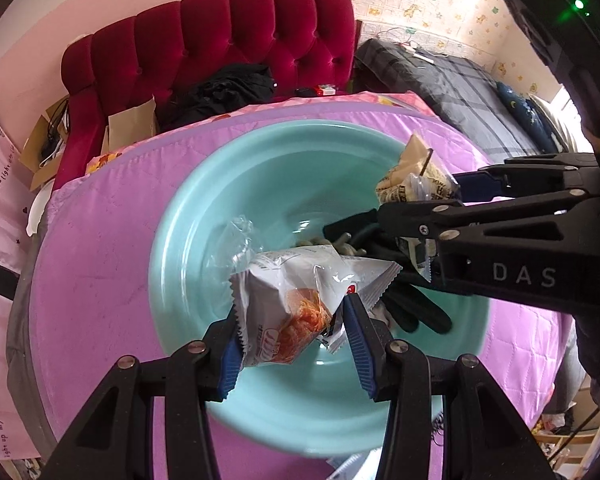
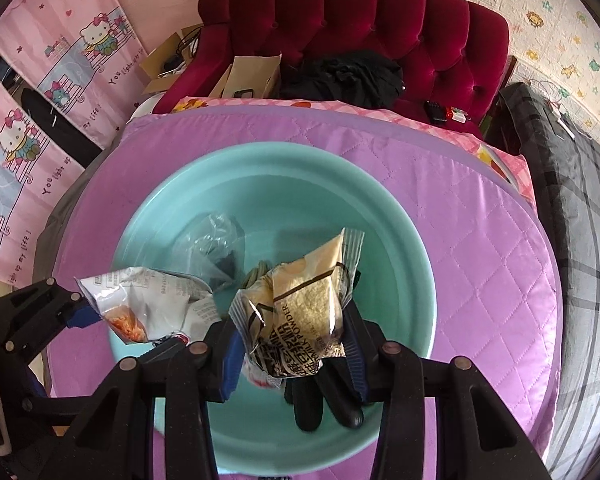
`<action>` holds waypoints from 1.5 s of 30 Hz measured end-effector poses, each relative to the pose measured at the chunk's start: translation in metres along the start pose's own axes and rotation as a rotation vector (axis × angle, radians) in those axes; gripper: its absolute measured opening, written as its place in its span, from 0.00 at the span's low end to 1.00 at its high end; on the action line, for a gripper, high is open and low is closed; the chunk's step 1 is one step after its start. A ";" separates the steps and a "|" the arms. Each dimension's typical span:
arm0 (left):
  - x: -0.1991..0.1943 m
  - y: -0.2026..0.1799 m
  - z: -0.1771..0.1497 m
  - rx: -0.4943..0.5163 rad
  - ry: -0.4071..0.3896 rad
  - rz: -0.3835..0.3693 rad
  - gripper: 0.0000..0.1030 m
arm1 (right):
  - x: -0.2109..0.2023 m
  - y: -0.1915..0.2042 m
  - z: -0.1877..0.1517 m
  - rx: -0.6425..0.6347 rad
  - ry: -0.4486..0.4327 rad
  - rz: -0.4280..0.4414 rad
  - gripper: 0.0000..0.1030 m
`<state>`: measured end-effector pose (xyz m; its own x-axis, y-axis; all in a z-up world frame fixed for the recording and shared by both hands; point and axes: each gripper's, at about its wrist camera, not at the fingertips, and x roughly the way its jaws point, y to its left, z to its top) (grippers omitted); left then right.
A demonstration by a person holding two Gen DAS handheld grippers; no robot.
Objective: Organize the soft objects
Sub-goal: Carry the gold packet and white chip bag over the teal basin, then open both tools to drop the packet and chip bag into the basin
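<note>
Teal basin [image 1: 188,216] on quilted bed: white snack pouch [image 1: 296,300] pinched by left hand-held gripper [image 1: 294,334], gold milk-powder pouch [image 2: 304,312] pinched by right hand-held gripper [image 2: 294,350], both w/ basin below; pouches best lowered before release, glove [image 2: 324,396] avoided.

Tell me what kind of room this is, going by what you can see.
Most likely a bedroom at home. A red tufted headboard stands behind a purple quilted cover, a dark plaid blanket lies alongside, and cartoon cat curtains hang at the side.
</note>
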<state>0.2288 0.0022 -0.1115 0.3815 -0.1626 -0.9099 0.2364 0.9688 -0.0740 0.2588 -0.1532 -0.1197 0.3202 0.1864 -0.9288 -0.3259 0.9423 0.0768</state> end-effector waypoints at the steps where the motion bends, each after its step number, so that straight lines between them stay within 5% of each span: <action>1: 0.003 0.001 0.002 -0.004 0.002 0.001 0.50 | 0.002 -0.001 0.002 0.005 0.001 0.001 0.45; 23: 0.030 0.012 0.017 -0.038 -0.005 0.066 0.52 | 0.032 -0.009 0.028 0.084 0.015 0.051 0.52; 25: 0.029 0.012 0.017 -0.038 -0.008 0.084 0.56 | 0.030 -0.008 0.028 0.080 0.011 0.055 0.60; 27: 0.027 0.012 0.016 -0.035 -0.019 0.102 0.81 | 0.029 -0.008 0.028 0.075 0.008 0.049 0.74; 30: 0.023 0.012 0.015 -0.032 -0.043 0.123 1.00 | 0.024 -0.007 0.028 0.070 -0.007 0.032 0.88; 32: 0.020 0.011 0.014 -0.027 -0.053 0.137 1.00 | 0.020 -0.007 0.027 0.066 -0.018 0.014 1.00; 45: -0.005 0.003 -0.007 -0.014 -0.071 0.160 1.00 | -0.004 0.002 0.004 0.050 -0.044 -0.015 1.00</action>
<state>0.2210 0.0071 -0.1098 0.4753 -0.0183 -0.8796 0.1552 0.9859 0.0633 0.2611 -0.1512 -0.1143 0.3636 0.1834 -0.9133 -0.2765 0.9575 0.0822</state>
